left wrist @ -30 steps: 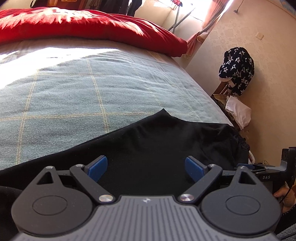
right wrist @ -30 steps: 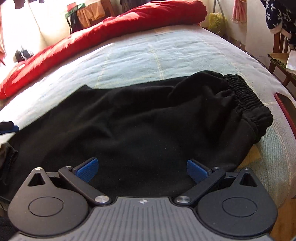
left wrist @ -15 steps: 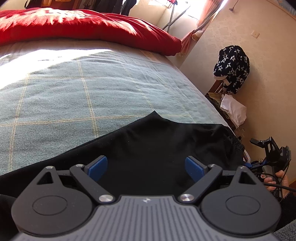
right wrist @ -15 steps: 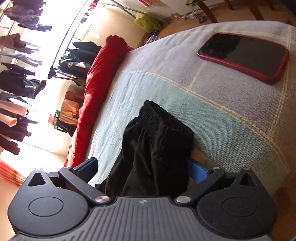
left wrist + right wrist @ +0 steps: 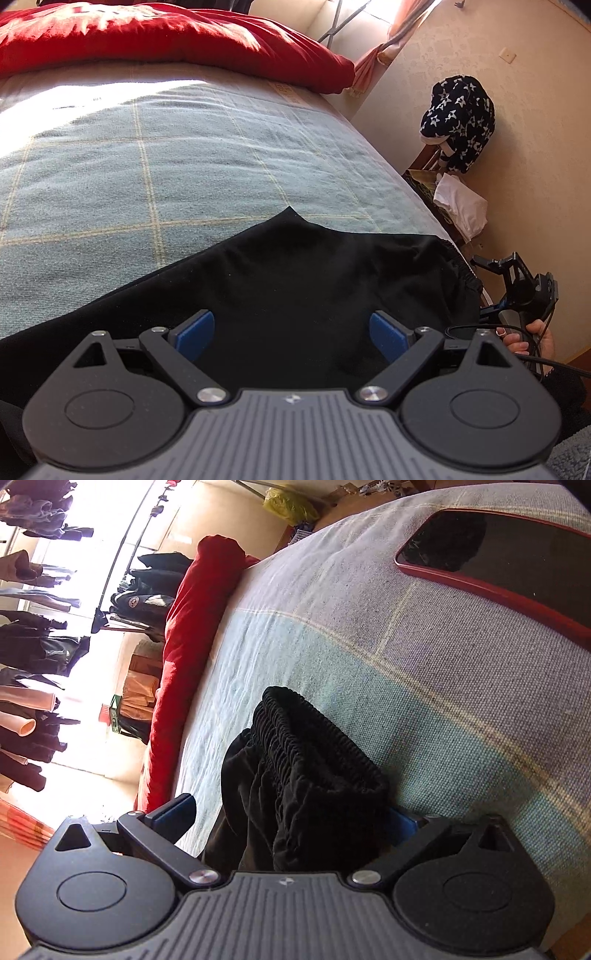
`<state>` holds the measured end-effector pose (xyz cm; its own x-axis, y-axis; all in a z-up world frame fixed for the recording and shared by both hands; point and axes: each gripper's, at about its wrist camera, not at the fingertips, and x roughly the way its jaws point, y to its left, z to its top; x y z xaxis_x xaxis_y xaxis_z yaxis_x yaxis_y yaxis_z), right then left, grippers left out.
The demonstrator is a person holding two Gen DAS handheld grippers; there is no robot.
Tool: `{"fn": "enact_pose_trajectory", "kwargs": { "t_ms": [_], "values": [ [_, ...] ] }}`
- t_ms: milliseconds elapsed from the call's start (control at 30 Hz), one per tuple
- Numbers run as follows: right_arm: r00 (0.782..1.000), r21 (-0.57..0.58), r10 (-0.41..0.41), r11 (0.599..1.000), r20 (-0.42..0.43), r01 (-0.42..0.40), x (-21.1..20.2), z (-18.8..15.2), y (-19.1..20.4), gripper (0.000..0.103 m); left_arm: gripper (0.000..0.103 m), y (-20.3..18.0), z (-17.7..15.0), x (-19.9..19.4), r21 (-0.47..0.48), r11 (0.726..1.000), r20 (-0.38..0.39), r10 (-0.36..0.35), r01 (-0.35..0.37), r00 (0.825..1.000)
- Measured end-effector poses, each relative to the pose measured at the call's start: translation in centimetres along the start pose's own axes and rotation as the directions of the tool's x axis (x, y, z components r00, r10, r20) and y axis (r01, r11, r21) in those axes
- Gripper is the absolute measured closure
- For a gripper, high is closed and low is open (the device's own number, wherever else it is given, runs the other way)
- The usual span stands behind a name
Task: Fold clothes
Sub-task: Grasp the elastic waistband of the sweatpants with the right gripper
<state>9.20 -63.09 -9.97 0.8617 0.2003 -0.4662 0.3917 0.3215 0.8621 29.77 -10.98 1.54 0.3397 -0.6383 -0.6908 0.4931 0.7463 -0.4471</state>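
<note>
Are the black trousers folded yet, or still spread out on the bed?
Spread out, not folded. The black trousers lie as one flat layer on the bed; only the elastic waistband is bunched at the edge.

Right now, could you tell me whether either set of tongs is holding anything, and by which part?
Nothing is held. The left tongs stand open over the black trousers. The right tongs are open around the elastic waistband, not pinching it.

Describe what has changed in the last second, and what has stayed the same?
The right gripper rolled sideways and came down at the elastic waistband of the black trousers, which now sits between its open fingers, ungripped. The left gripper stayed open over the trousers, which did not move.
</note>
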Motion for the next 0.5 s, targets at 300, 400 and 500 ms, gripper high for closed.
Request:
{"fn": "enact_pose_trajectory", "kwargs": {
  "t_ms": [300,400,500],
  "values": [
    [0.999,-0.042,0.052,0.998,0.016,-0.052,-0.3,-0.4,0.1,0.0,0.012,0.6,0.5,0.2,-0.023,1.0,0.0,-0.015,0.015,1.0],
    [1.0,-0.053,0.019,0.998,0.013,-0.019,1.1,1.2,0.8,0.0,0.012,0.4,0.4,0.5,-0.022,1.0,-0.011,-0.019,0.019,1.0],
    [1.0,-0.104,0.01,0.995,-0.024,-0.012,1.5,0.3,1.5,0.0,0.012,0.3,0.1,0.5,-0.014,1.0,-0.015,-0.028,0.028,1.0]
  ]
}}
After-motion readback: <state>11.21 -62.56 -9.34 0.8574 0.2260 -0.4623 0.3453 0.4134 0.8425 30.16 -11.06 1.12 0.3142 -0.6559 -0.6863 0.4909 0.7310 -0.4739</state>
